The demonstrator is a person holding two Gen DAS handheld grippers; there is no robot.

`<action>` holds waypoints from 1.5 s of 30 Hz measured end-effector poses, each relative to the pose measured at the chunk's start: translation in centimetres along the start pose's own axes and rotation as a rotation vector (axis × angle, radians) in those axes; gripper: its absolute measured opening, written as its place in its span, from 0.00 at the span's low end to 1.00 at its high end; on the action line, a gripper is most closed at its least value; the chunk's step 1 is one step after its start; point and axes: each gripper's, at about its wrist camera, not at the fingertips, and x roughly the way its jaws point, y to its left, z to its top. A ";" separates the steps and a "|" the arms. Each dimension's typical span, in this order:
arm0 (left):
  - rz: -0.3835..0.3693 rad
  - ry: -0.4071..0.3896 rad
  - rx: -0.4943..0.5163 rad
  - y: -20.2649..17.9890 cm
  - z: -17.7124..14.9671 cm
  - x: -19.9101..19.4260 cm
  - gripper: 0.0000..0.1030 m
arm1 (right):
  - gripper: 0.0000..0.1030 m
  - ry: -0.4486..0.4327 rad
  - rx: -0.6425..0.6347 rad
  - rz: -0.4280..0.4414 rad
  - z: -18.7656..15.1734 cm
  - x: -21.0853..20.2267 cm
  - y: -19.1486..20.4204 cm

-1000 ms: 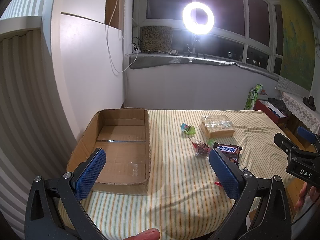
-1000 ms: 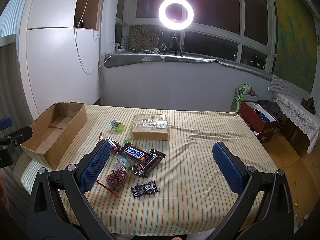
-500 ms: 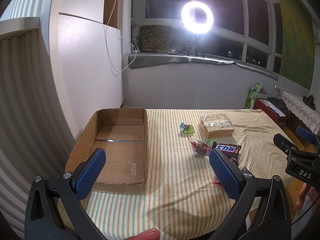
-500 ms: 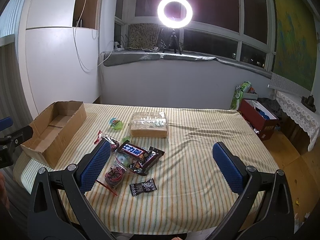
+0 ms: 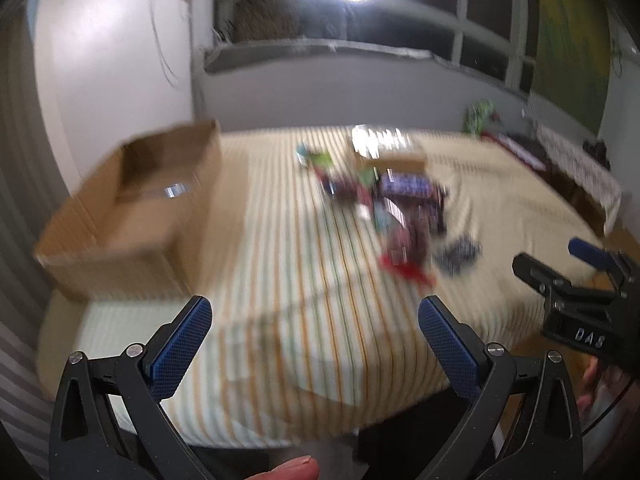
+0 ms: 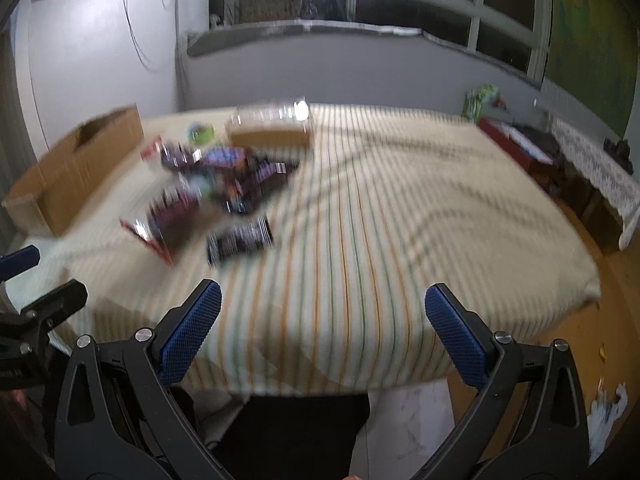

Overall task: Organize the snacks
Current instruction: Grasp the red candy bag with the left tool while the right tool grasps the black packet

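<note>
Both views are heavily motion-blurred; fine detail on the packets cannot be read.

Landmark: the cardboard box (image 5: 132,208), an open-topped carton standing on the striped tablecloth (image 5: 304,280) at the table's left end. Its interior shows bare cardboard with one shiny strip of tape; no snack is visible inside it.

Snack pile (image 5: 400,208): the wrappers lie in a loose cluster on the cloth to the right of the box, well apart from it. In the right wrist view the same pile (image 6: 216,188) sits right of the box (image 6: 76,168).
- A tan block in clear wrap, the wrapped cake (image 6: 272,130), lies at the far edge of the cluster, further from the camera than the box's near wall.
- A small green packet (image 6: 200,132) lies between the box and the wrapped cake.
- A dark packet (image 6: 240,240) lies at the near edge of the cluster, slightly apart from the others.
- A red-edged packet (image 6: 150,228) lies just beside the dark packet, on its box side.

Left gripper (image 5: 316,340): the jaws are spread wide with nothing between the blue pads. It hangs over the near edge of the table, right of the box's near corner, clear of the cloth and of every packet.

Right gripper (image 6: 324,328): the jaws are likewise spread wide and empty. It hangs over the near table edge, further right of the box than the pile. The left wrist view shows its black body (image 5: 576,300) at the frame's right edge.
</note>
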 end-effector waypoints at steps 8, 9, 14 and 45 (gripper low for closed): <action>-0.030 0.087 0.018 -0.7 -1.7 1.4 0.99 | 1.00 -0.020 -0.010 0.021 -0.6 0.5 -0.2; -0.032 0.091 0.018 -0.7 -1.5 1.5 0.99 | 1.00 -0.030 -0.024 0.014 -0.5 0.7 -0.2; -0.066 0.091 0.018 -0.8 -0.7 1.9 0.99 | 1.00 -0.047 -0.042 0.037 -0.2 1.6 -0.3; -0.237 0.132 0.095 -3.6 5.1 9.3 0.81 | 0.68 -0.158 -0.201 0.202 2.8 6.0 2.3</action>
